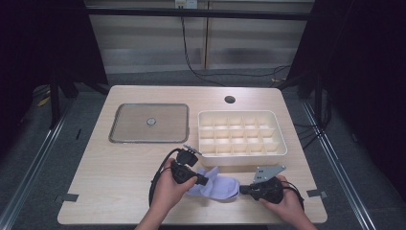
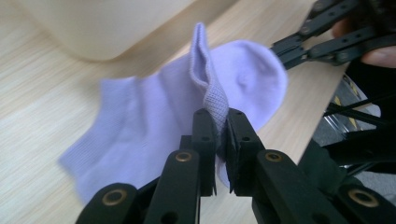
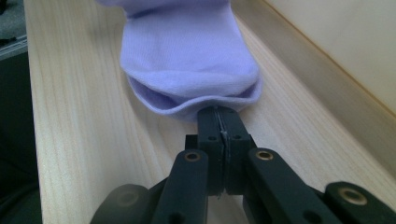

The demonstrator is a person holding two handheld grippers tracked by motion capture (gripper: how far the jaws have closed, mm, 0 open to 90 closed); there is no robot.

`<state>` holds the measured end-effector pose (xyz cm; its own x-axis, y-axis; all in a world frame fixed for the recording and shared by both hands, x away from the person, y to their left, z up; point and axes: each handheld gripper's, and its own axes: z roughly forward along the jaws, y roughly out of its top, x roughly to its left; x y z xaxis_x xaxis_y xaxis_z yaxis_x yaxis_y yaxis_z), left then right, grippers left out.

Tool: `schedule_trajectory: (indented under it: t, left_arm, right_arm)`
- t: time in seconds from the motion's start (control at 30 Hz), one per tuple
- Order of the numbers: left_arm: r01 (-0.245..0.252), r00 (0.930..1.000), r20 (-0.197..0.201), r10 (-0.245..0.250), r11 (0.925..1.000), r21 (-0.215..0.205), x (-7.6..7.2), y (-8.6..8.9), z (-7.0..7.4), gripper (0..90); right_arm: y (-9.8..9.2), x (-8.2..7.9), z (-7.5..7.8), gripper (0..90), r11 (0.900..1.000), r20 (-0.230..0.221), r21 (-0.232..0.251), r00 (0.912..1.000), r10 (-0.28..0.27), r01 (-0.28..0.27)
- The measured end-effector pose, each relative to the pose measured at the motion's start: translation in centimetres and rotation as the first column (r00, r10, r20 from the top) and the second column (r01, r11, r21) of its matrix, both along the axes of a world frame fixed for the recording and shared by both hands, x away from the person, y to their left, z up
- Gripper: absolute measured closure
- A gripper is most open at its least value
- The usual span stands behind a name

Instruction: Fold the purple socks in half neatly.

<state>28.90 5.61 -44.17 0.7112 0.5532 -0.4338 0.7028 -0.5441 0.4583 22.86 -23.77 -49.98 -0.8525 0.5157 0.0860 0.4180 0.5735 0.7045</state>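
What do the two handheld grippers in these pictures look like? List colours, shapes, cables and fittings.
Both the left gripper and right gripper are black, with two flat jaws on linked bars joined by brass-coloured rivets. Each carries a grey three-cornered plate on top and trails a black cable. The forearms are bare, with no sleeves.

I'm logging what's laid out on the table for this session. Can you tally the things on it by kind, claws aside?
Lavender sock: 1
Cream divided organiser box: 1
Flat square lid with a centre knob: 1
Total: 3
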Motion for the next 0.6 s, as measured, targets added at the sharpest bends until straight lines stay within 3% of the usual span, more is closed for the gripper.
schedule_trajectory:
  t: [0.17,0.4,0.6]
  left_arm:
    - [-0.027,0.9993,-0.024,0.028,0.9991,0.031,0.6,1.0,-1.0,83.4]
    - [-0.057,0.9982,-0.014,0.058,0.9968,0.056,1.1,2.3,-1.5,83.3]
    - [-0.069,0.9976,0.003,0.069,0.9913,0.112,1.2,2.9,-1.5,83.0]
  right_arm:
    - [0.0,0.0,0.0,88.9,1.0,0.004,-0.004,1.0,0.002,-0.002]
    - [0.0,0.1,0.0,88.9,1.0,-0.001,0.002,1.0,0.003,-0.003]
    - [0.0,0.1,0.0,88.9,1.0,-0.001,0.0,1.0,0.005,-0.005]
